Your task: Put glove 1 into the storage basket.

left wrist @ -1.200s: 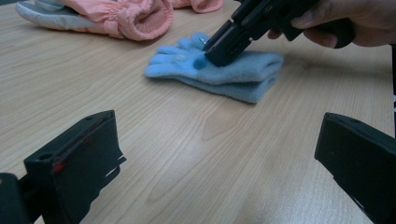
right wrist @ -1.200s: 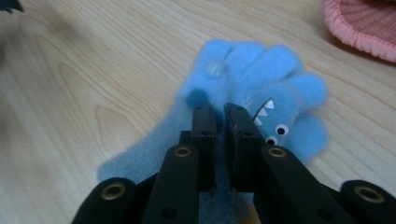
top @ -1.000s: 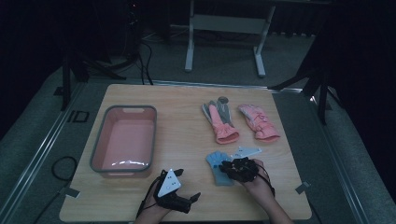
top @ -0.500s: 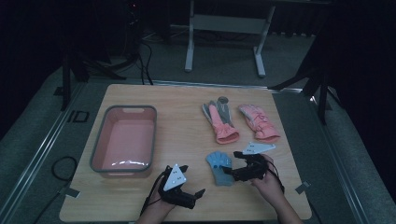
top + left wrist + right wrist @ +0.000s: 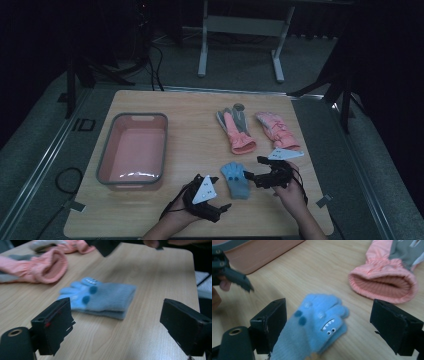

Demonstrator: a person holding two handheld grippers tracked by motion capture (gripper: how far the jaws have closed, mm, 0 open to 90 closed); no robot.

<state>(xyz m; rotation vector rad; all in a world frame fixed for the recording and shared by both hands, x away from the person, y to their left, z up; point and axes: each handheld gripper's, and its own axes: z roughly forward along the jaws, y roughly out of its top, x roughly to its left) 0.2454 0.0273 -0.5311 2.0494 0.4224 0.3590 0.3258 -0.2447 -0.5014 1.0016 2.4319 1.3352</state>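
While I watch from the high view, things run from biggest to smallest like this:

Table (image 5: 200, 125): I see a wooden top carrying everything below.
Tub (image 5: 131, 150): I see a pink tub with a grey rim on the table's left half, with nothing visible inside.
Pink gloves (image 5: 237, 131): I count two at the far right, side by side, cuffs toward me.
Blue glove (image 5: 236, 179): it lies flat on the wood near the front edge, between my two grippers, just in front of the pink gloves; nothing touches it.
Left gripper (image 5: 216, 192): its jaws are spread but have just been closing a little, with bare wood between them and the blue glove ahead.
Right gripper (image 5: 253, 168): its jaws have just opened wide; the blue glove lies loose between them, unpinched.
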